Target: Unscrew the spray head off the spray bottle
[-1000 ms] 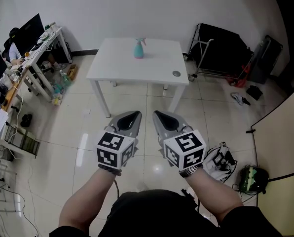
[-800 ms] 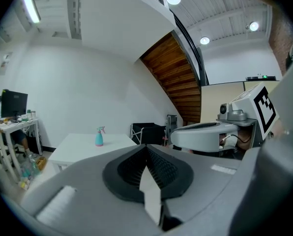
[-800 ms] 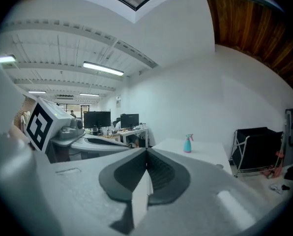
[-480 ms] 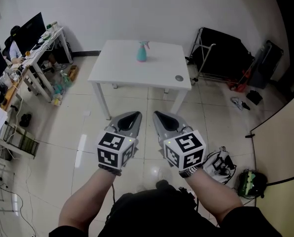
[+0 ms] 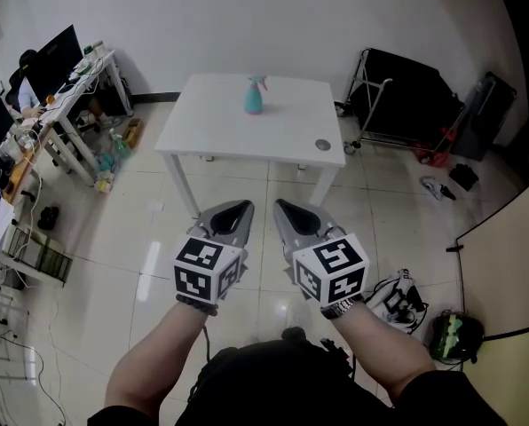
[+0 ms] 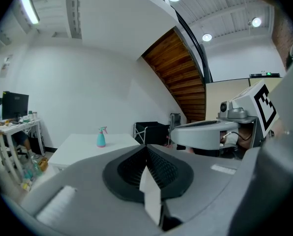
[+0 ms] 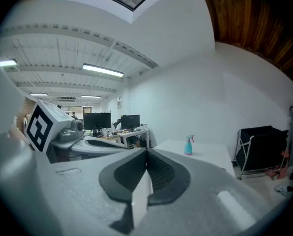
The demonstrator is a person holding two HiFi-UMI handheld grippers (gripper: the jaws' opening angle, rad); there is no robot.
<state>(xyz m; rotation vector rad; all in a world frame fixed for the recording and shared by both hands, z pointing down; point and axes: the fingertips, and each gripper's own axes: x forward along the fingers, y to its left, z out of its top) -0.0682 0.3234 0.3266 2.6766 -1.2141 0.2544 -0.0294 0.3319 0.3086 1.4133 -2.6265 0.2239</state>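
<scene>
left tongs and right tongs side by side low in the head view, over bare floor tiles. both pressed together, nothing between them, confirmed in each gripper view. well ahead, a white surface with four clean edges in sight. teal spray bottle upright on it, toward the far edge, a little left of middle, well apart from both tongs. spray head on top of the bottle, too small to read further. small round thing just inside the near right corner. open floor from the tongs up to the near edge. cluttered desk with monitors along the left wall, a strip of floor between it and the surface. black rack near the far right corner. bag and a green thing on the floor at the right.
</scene>
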